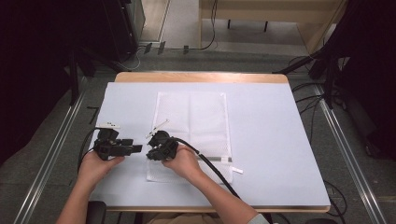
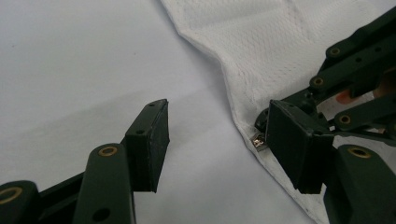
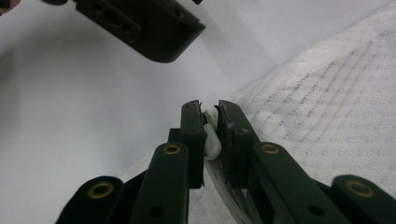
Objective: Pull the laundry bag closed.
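- Right gripper pinches the white zipper pull at the mesh bag's near-left edge.
- Zipper runs rightward along the near edge, away from both hands.
- Left gripper gapes empty just beside it, jaws straddling the bag's edge.

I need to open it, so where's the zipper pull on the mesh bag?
The zipper pull is pinched in the right gripper at the mesh bag's near-left edge.

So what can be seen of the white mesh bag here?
The white mesh bag is a flat rectangle of fine netting, creased down its length, lying on the pale table cover. A zipper runs along its near end. At the near left corner the right gripper pinches the white zipper pull; the left gripper hangs open beside that edge.
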`<state>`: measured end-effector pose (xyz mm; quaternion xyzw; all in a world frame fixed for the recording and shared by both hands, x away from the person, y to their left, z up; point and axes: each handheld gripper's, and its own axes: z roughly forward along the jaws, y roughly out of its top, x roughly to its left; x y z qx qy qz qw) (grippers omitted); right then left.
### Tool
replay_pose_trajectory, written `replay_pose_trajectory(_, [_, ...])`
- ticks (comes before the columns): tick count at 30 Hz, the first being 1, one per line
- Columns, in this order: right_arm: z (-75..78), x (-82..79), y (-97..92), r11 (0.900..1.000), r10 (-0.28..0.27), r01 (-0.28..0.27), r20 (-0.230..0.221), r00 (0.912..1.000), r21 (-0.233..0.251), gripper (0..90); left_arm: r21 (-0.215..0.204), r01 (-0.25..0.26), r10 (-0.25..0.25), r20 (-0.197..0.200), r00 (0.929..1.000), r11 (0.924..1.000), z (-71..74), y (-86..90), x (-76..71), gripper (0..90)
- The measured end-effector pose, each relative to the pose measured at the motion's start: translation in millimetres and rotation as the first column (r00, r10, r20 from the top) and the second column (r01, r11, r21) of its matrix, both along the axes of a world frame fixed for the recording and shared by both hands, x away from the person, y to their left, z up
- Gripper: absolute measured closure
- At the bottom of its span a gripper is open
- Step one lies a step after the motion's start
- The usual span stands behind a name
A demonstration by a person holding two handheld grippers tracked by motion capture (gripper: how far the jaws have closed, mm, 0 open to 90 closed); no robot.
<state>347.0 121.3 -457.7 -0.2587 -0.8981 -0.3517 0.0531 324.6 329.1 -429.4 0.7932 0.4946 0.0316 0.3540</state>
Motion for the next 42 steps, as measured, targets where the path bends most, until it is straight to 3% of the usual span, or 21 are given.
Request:
replay_pose_trajectory(4, [-0.1, -5.3, 1.5, 0.9991, 0.037, -0.035, 0.052, 0.998, -0.025, 85.2, 0.0, -0.003, 0.003, 0.002, 1.0, 1.0, 0.3, 0.4, 0.0, 40.1])
replay_pose_trajectory(13, [5.9, -1.0, -5.1, 0.9982, 0.052, -0.053, 0.04, 0.9978, 0.028, 86.4, -0.017, -0.006, 0.006, 0.002, 1.0, 0.9998, 0.7, 2.5, -0.4, 40.9])
replay_pose_trajectory(17, [12.6, 4.1, -12.3, 0.9977, 0.045, -0.048, 0.066, 0.9968, 0.048, 86.4, -0.043, 0.022, -0.021, 0.015, 0.9997, 0.9988, 2.9, 2.4, -2.5, 42.4])
replay_pose_trajectory(23, [21.7, 8.1, -19.8, 0.9973, 0.026, -0.03, 0.06, 0.9979, 0.066, 86.4, -0.068, 0.069, -0.07, 0.0, 0.9976, 0.9953, 3.3, -1.6, -3.3, 44.6])
replay_pose_trajectory(24, [24.8, 9.3, -21.5, 0.9974, 0.024, -0.029, 0.077, 0.9967, 0.066, 86.3, -0.074, 0.094, -0.094, -0.001, 0.9956, 0.9928, 3.3, -3.2, -3.7, 45.8])
replay_pose_trajectory(28, [28.3, 12.3, -24.3, 0.9968, 0.016, -0.021, 0.077, 0.9969, 0.077, 86.4, -0.095, 0.127, -0.129, -0.016, 0.9915, 0.9874, 2.9, -6.1, -4.1, 48.4])
replay_pose_trajectory(29, [30.5, 11.5, -24.2, 0.9969, 0.019, -0.025, 0.081, 0.9965, 0.075, 86.3, -0.104, 0.15, -0.155, -0.035, 0.9874, 0.9831, 1.6, -9.4, -3.8, 49.5])
replay_pose_trajectory(42, [36.1, 7.1, -24.0, 0.9935, 0.052, -0.061, 0.084, 0.995, 0.096, 86.3, -0.08, 0.225, -0.232, -0.085, 0.9691, 0.971, -6.4, -23.6, -1.8, 59.4])
